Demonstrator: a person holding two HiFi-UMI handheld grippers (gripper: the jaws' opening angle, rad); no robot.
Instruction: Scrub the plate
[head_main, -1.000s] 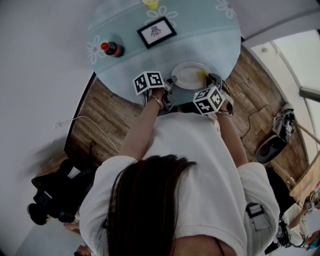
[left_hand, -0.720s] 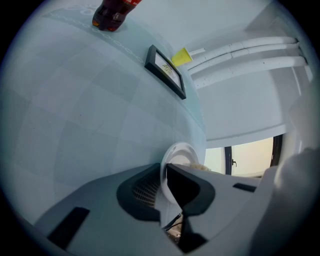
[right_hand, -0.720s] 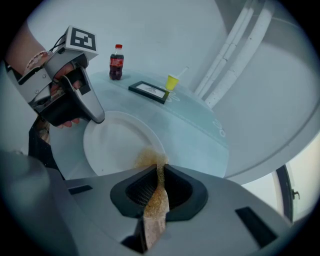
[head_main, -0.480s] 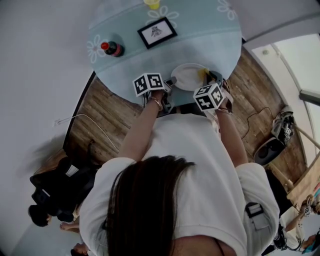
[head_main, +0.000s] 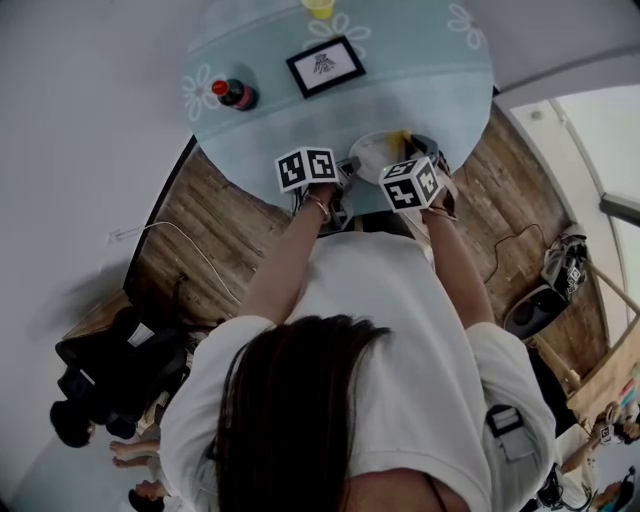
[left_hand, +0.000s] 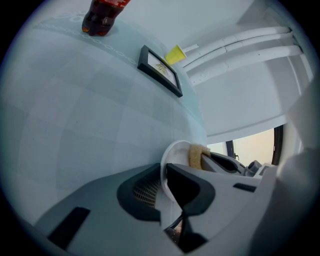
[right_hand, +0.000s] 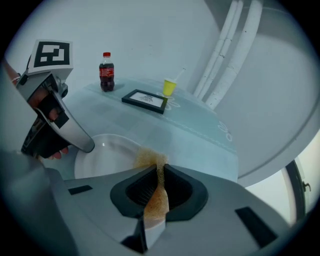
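head view: the left tool (head_main: 345, 168) sits at the near-left rim of the white plate (head_main: 372, 150), which lies on the pale blue tabletop (head_main: 430, 80) close to its near edge. the right tool (head_main: 418, 148) reaches over the plate's right side with a yellow sponge (head_main: 403, 136) at its tip.

left gripper view: the left tool's jaws are pinching the plate's rim, one pad on each face, so the plate shows edge-on between them. just beyond the tips the sponge lies against the plate, with the right tool behind it. a cola bottle (left_hand: 102, 17) and a framed picture (left_hand: 161, 70) stand well ahead.

right gripper view: the right tool's jaws are pressed on the sponge, squeezing it thin; its free end fans out just past the tips onto the plate's near-right rim. the left tool is across the plate.

the plate looks stiff, glazed, slippery and breakable, and would likely slide unless pinned, so the rim is the place to grip. the sponge looks soft and light; it is best held at its back so the free front rubs.
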